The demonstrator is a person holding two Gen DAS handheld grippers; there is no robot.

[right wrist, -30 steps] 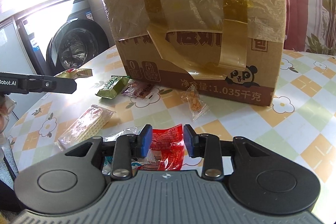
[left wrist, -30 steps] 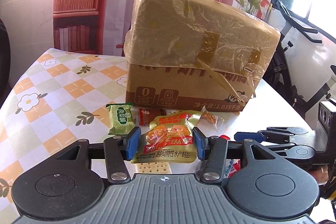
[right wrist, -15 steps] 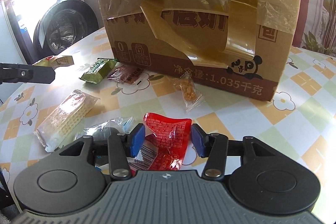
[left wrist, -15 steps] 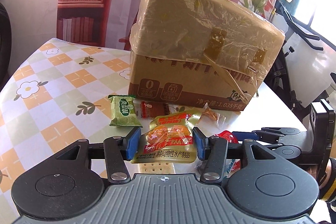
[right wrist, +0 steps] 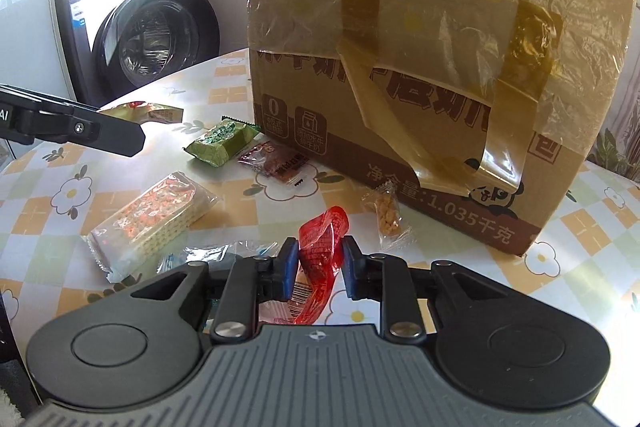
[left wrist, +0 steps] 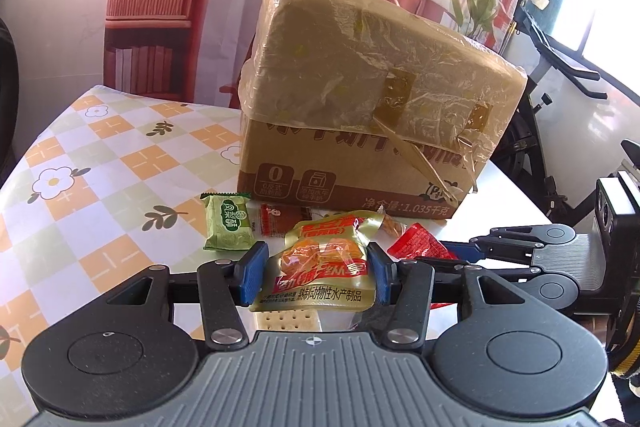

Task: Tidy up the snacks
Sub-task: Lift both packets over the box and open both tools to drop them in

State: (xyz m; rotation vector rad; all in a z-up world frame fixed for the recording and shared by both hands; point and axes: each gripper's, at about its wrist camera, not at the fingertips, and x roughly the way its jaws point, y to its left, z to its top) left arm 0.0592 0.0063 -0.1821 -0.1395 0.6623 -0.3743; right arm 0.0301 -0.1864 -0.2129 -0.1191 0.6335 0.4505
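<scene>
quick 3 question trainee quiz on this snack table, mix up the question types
1. True or false: the right gripper has its jaws shut on the red packet.
2. Multiple choice: which snack sits between the left gripper's jaws? A) green packet B) gold pouch C) cracker pack
3. Fill in: the green packet lies on the tablecloth beside a small ____ packet, in front of the cardboard box.

Key: 1 true. 2 B. 3 dark red.
</scene>
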